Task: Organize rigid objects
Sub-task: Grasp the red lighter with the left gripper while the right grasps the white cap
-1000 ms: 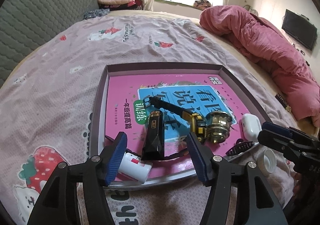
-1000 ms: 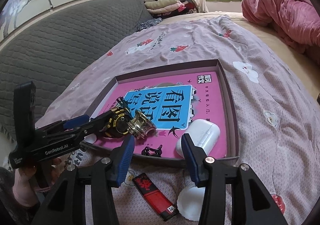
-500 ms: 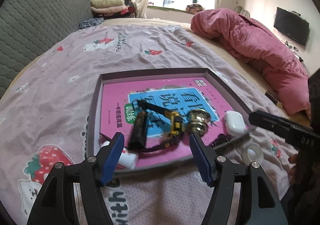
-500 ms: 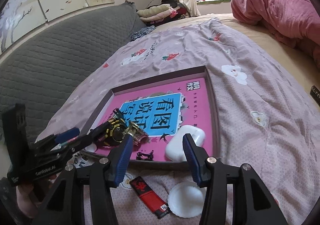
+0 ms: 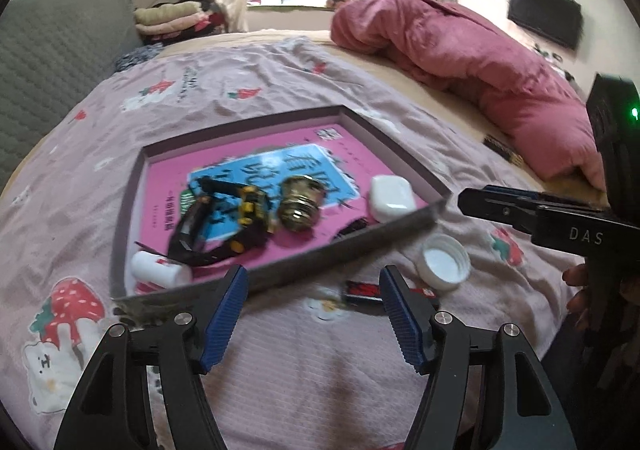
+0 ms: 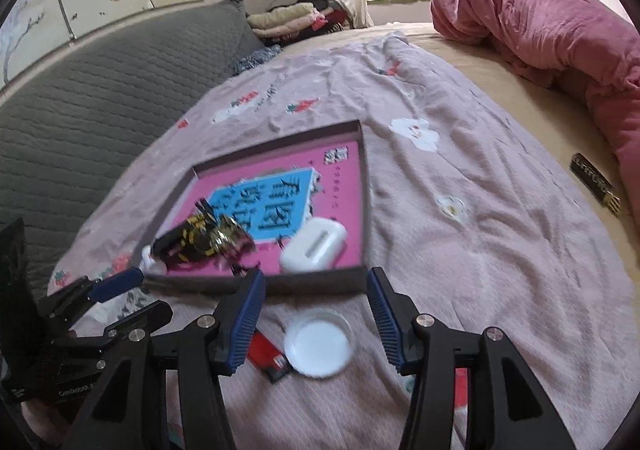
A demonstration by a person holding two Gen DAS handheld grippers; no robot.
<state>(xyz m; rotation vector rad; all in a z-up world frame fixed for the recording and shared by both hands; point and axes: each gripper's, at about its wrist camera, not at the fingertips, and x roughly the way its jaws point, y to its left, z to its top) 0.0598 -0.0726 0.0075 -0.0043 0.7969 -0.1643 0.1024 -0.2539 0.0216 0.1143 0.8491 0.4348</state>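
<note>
A dark-rimmed tray [image 5: 344, 246] lies on the bed with a pink book as its floor. On the book are a brass knob [image 5: 298, 204], a yellow-and-black toy [image 5: 250, 206], a black case [image 5: 192, 222], a small white bottle [image 5: 158, 270], a white earbud case [image 5: 392, 192] and a black hair clip [image 5: 352, 228]. Outside the near rim lie a white lid [image 6: 318, 342] and a red lighter [image 6: 268, 356]. My left gripper [image 5: 312, 314] hangs open and empty short of the tray. My right gripper [image 6: 316, 316] is open over the lid, touching nothing.
A pink quilt [image 5: 460, 50] is heaped along the bed's far right side. A grey padded headboard [image 6: 80, 90] runs along the left. A black and gold comb-like item [image 6: 596, 182] lies on the bare mattress at right. Folded clothes [image 6: 288, 16] sit by the window.
Both grippers have pulled back from the tray, which now sits farther off. The left jaws stand a little wider. The lid and lighter have come into the left wrist view.
</note>
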